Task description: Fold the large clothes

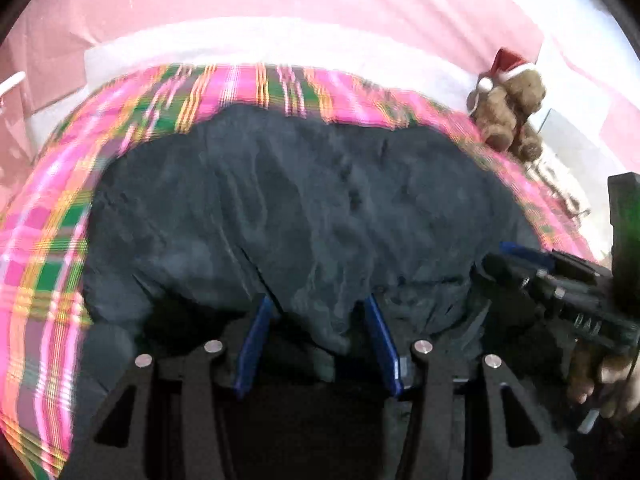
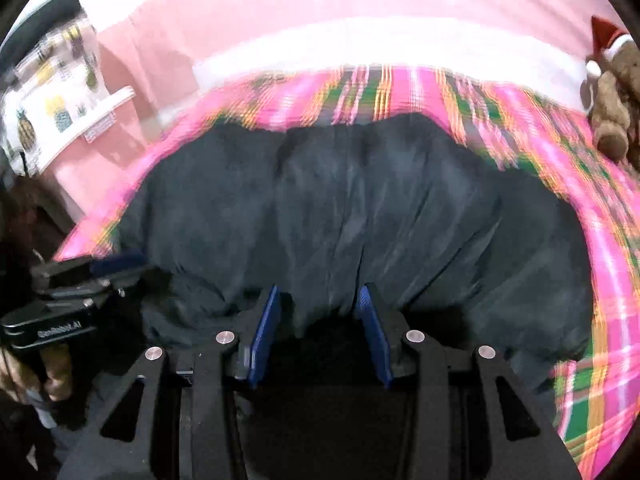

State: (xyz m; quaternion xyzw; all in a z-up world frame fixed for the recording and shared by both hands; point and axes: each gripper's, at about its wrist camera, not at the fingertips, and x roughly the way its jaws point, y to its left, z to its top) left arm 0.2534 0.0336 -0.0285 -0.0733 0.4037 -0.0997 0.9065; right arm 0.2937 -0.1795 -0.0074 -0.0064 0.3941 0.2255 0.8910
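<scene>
Both claws — left gripper [image 1: 316, 312] and right gripper [image 2: 320, 300] — clamp bunched folds of the dark, crinkled garment [image 1: 304, 200] near the plaid bedspread's [image 1: 48, 248] near edge.

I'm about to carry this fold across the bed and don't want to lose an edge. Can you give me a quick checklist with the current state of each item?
1. Left gripper has the dark garment bunched between its blue pads: ok.
2. Right gripper likewise has a fold of the garment between its pads: ok.
3. How firm either grip is: cannot tell; the cloth hides the pad faces.
4. The grippers hold the same near edge side by side: ok.
5. Far part of the garment lies on the plaid bedspread, wrinkled: not ok for a clean fold.
6. Teddy bear sits apart from the garment at the bedspread's far corner: ok.
</scene>
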